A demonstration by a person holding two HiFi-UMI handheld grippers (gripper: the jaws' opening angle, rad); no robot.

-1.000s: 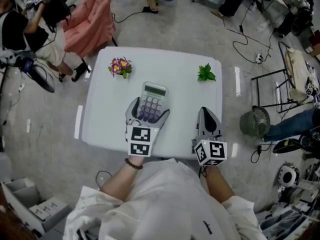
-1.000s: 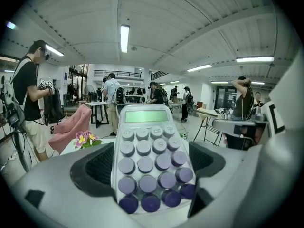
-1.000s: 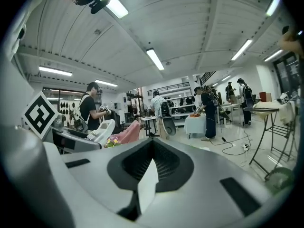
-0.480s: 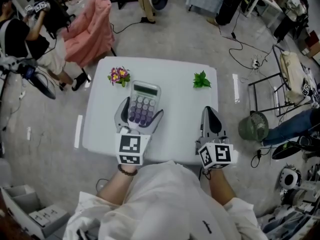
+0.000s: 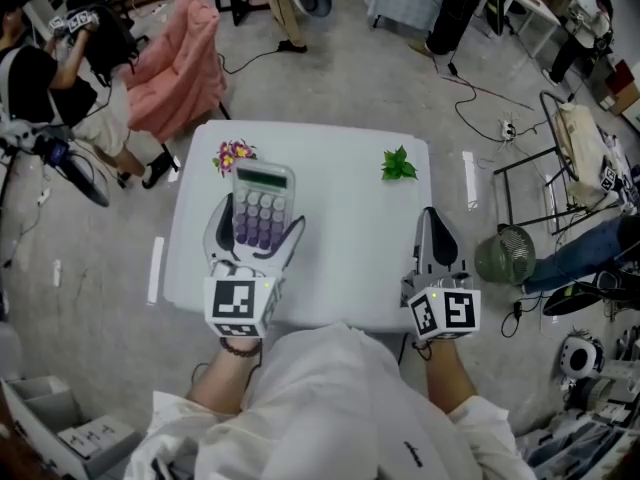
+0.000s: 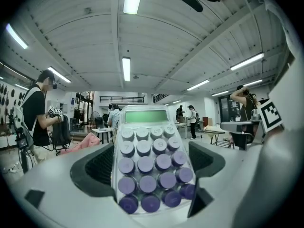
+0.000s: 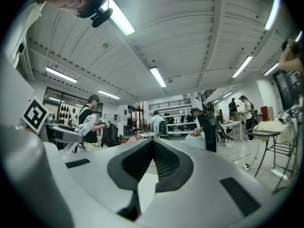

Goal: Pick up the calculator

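Observation:
The calculator (image 5: pixel 255 208), white with purple keys and a green screen, is clamped between the jaws of my left gripper (image 5: pixel 253 226) and held above the white table (image 5: pixel 340 238). From the left gripper view the calculator (image 6: pixel 148 165) tilts upward toward the ceiling, its sides pressed by the dark pads (image 6: pixel 97 167). My right gripper (image 5: pixel 436 230) sits over the table's right front edge, jaws shut together with nothing between them; the right gripper view shows the fingertips (image 7: pixel 161 163) meeting and pointing up at the room.
A small purple flower bunch (image 5: pixel 233 155) lies at the table's far left, just beyond the calculator. A green leafy sprig (image 5: pixel 398 165) lies at the far right. People, a pink-draped chair (image 5: pixel 178 58), cables and a fan (image 5: pixel 500 253) surround the table.
My left gripper has carried the calculator leftward and away from me. The right gripper has drifted slightly right.

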